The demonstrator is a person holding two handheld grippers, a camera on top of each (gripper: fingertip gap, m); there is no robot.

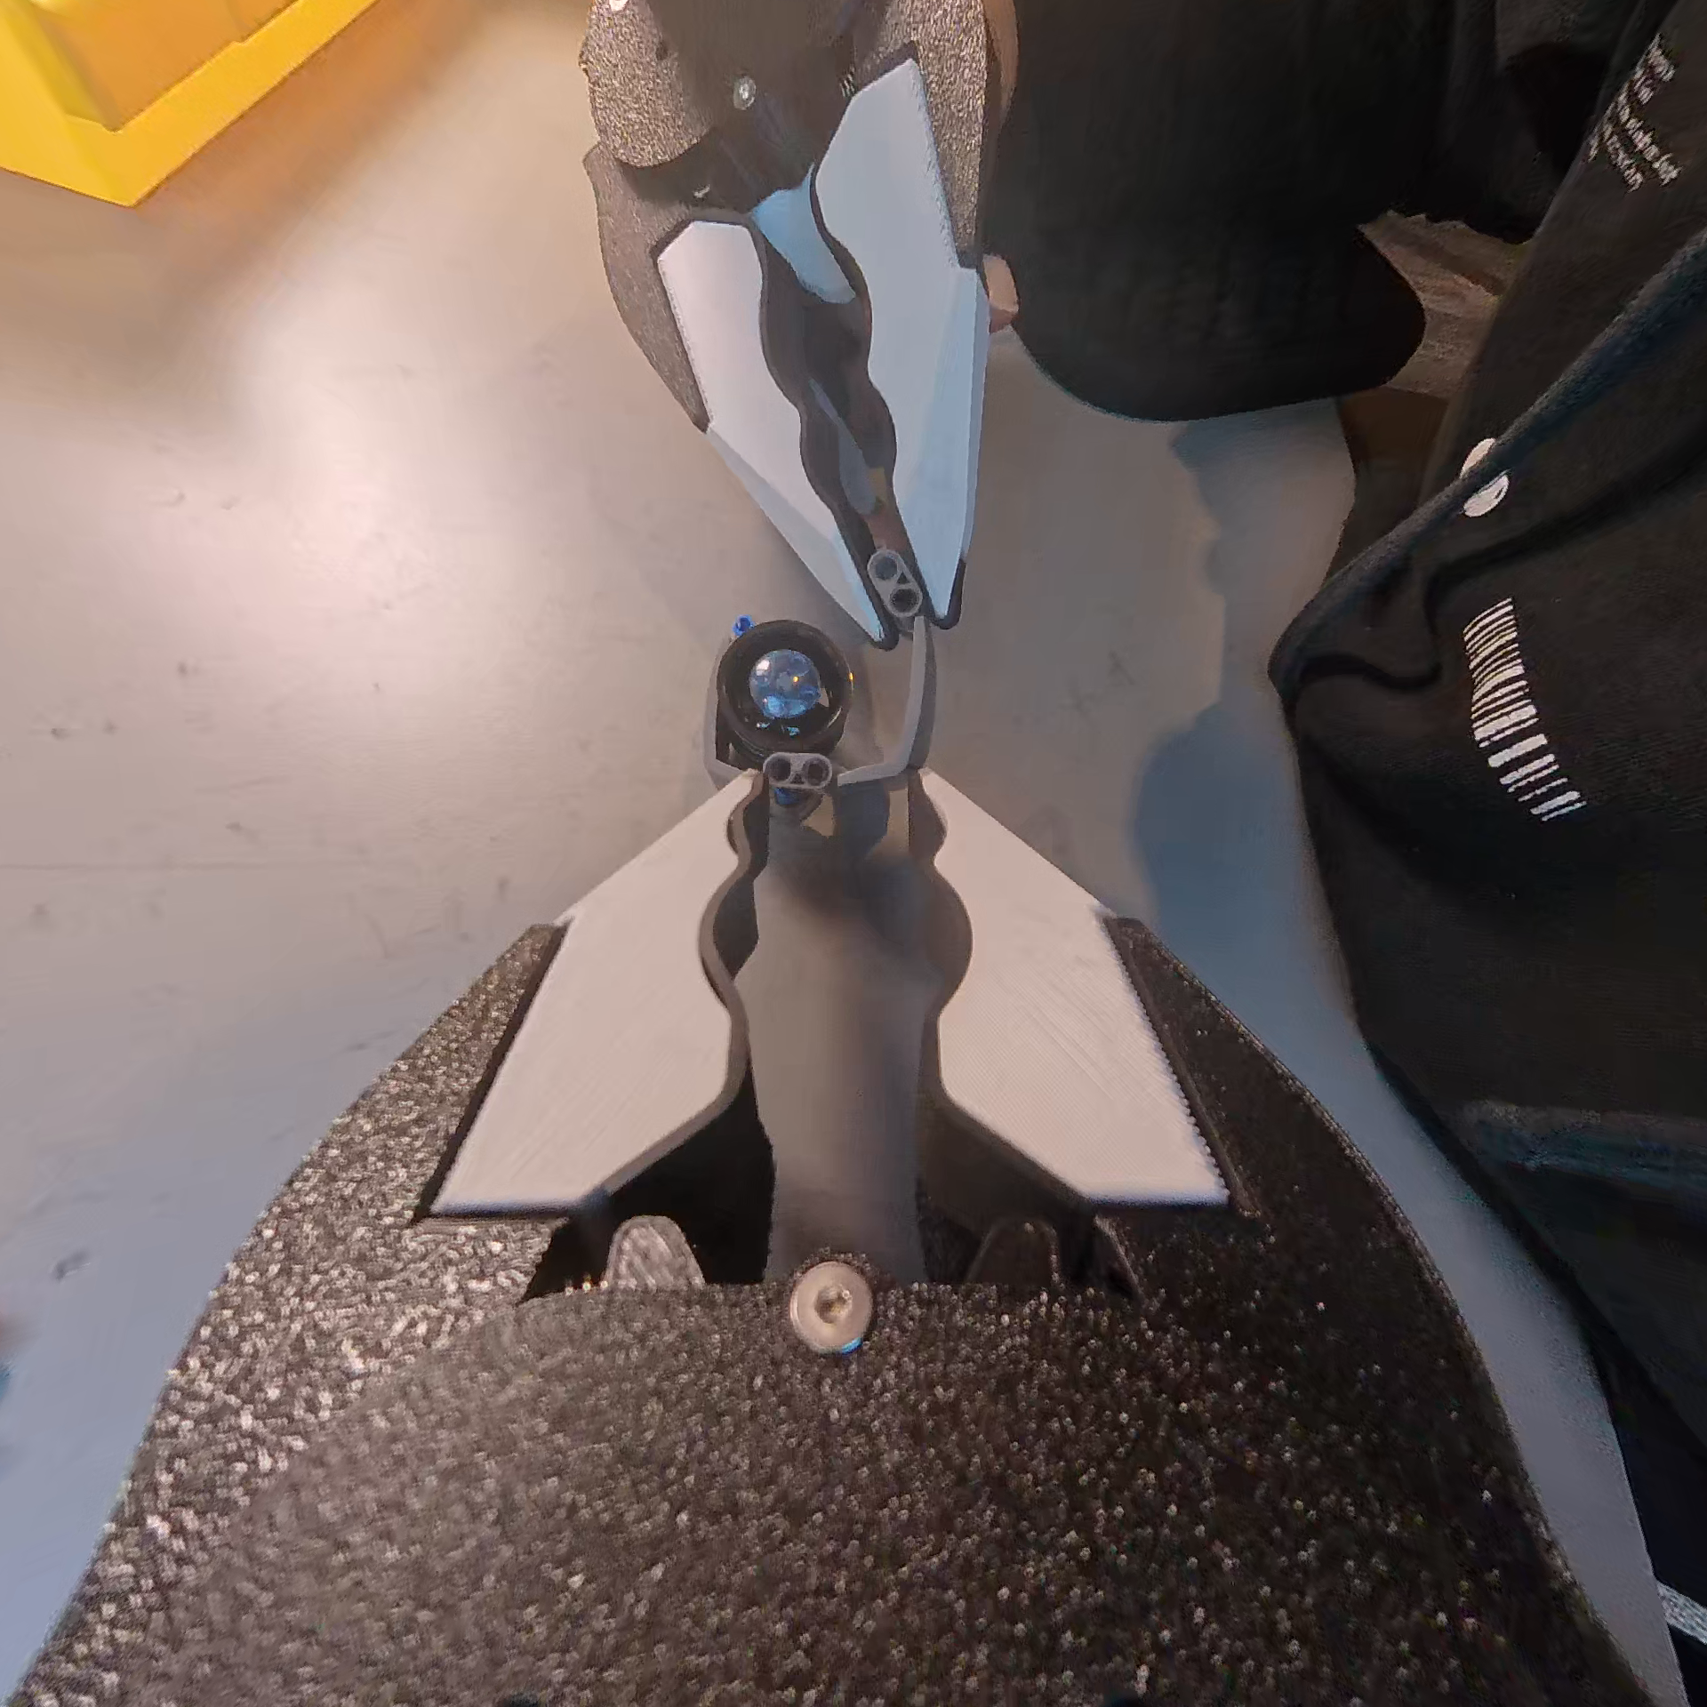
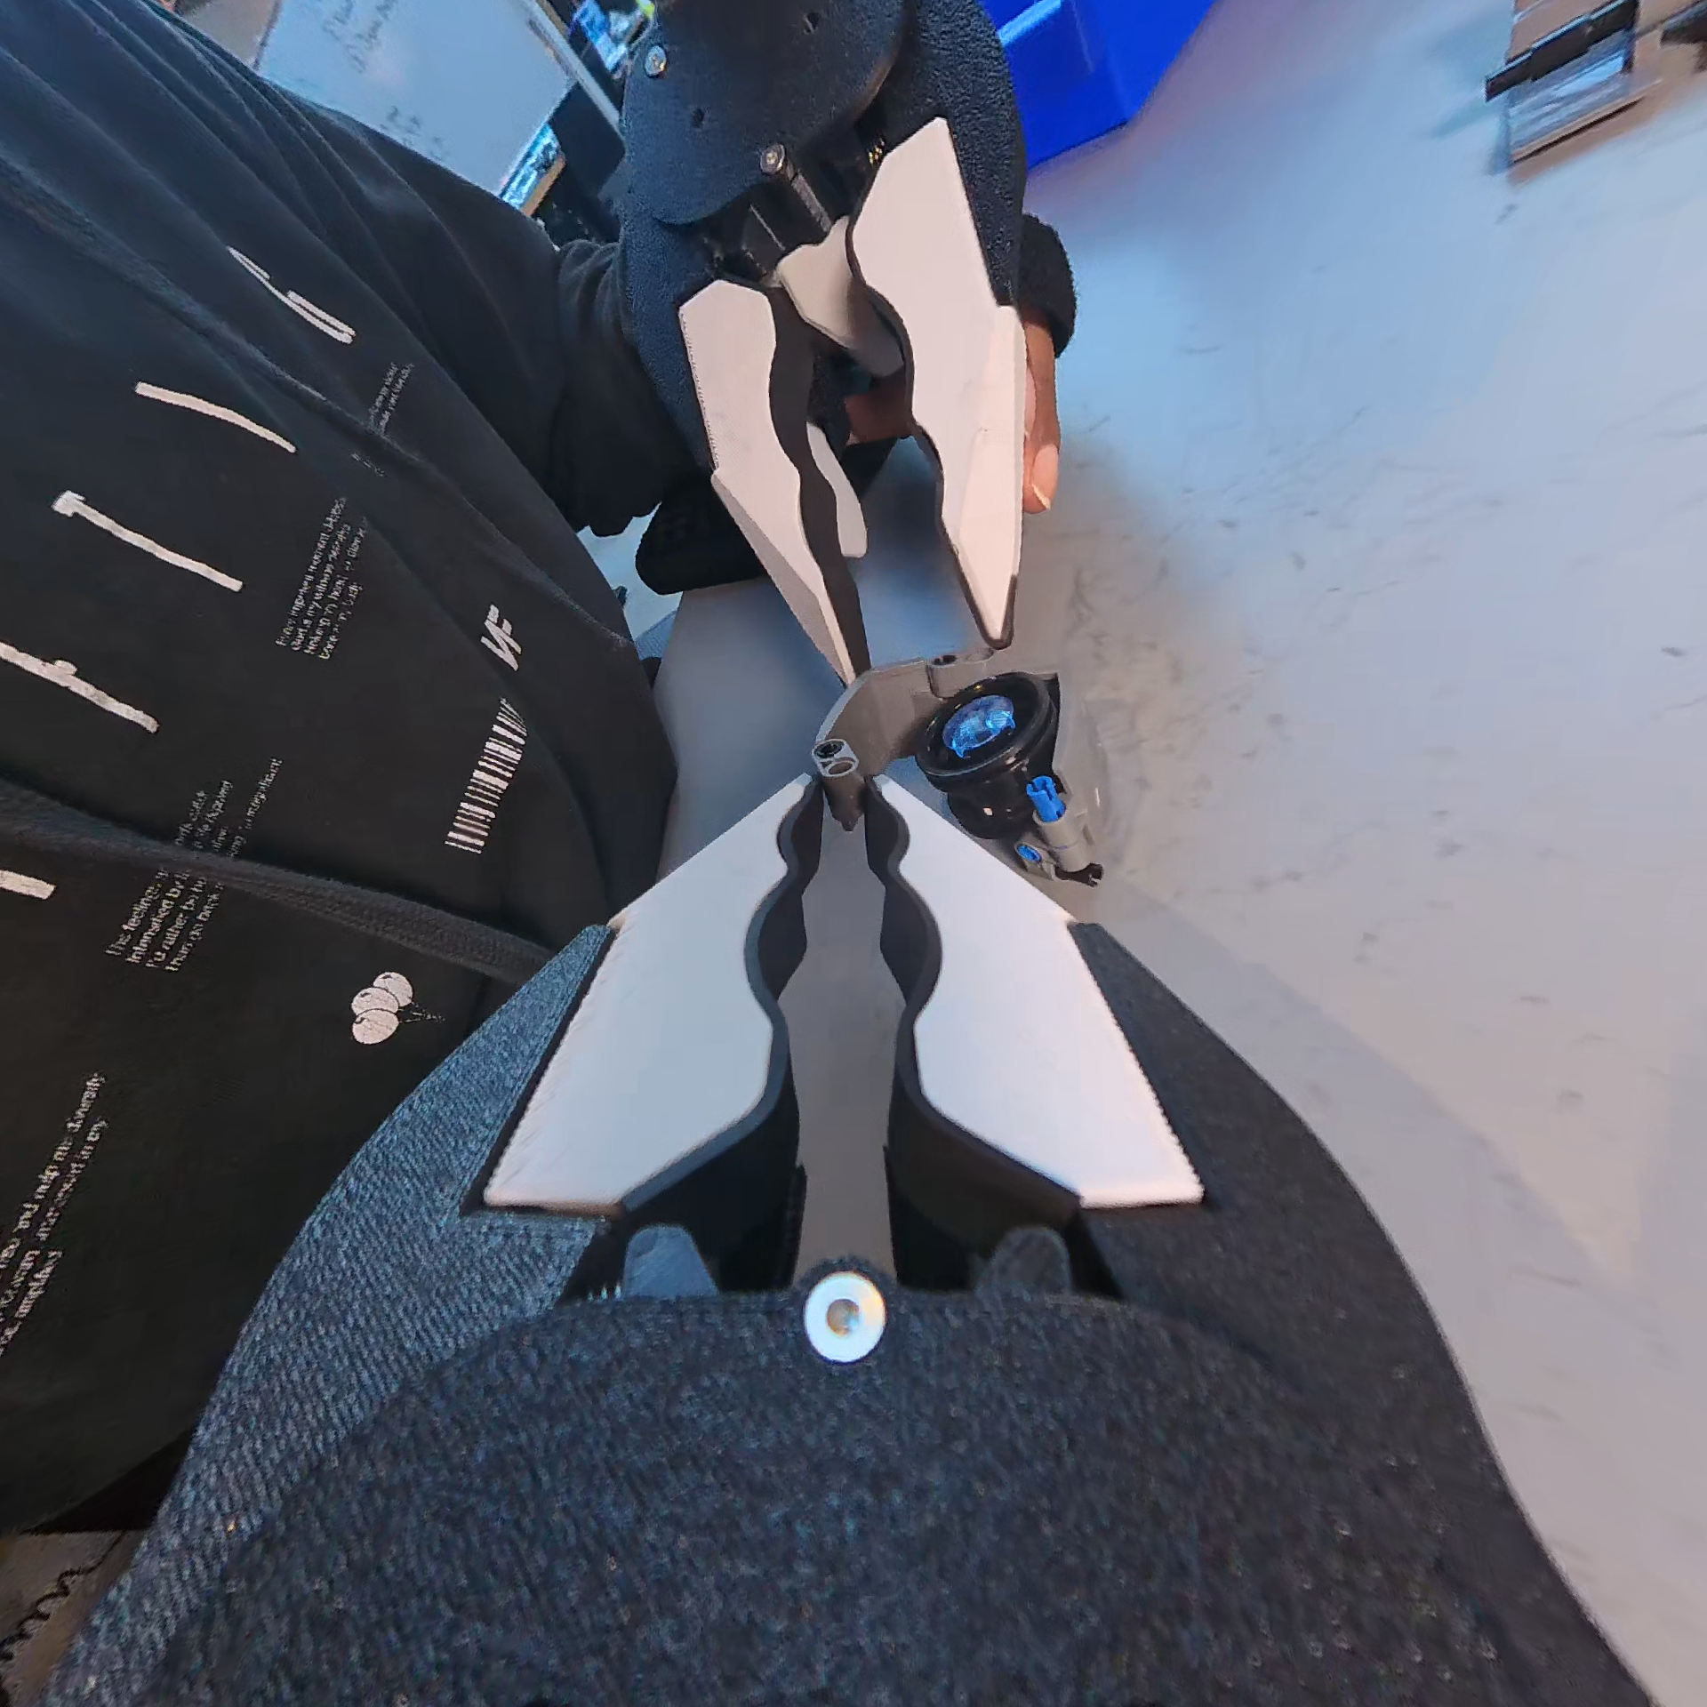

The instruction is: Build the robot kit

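**Two grippers on one small grey assembly**

Above the grey tabletop (image 1: 323,554), both grippers met at a small build of grey plastic beams (image 1: 910,702) carrying a black round housing with a blue clear lens (image 1: 783,693). The left gripper (image 1: 836,785) had its fingers drawn narrow, pinching the end of a grey beam whose two round holes faced the left wrist camera. The right gripper (image 1: 910,605), reaching in from the top of that view, was likewise pinched close on a second two-hole beam end of the same assembly. The assembly hung between the two sets of tips, clear of the table as far as could be judged.

From the right wrist view the right gripper (image 2: 842,794) clamped a dark grey beam end, with the lens housing (image 2: 984,730) just to its right and blue pins (image 2: 1044,799) on a light grey part beyond it. The left gripper (image 2: 924,651) touched the top of the grey bracket; a person's fingers showed behind it.

A yellow bin (image 1: 120,83) sat at the far corner in the left wrist view; its contents could not be made out. A blue bin (image 2: 1090,65) stood at the table's far side, its inside hidden. The person's black garment (image 2: 277,600) bore white printed lettering and a barcode-like mark.
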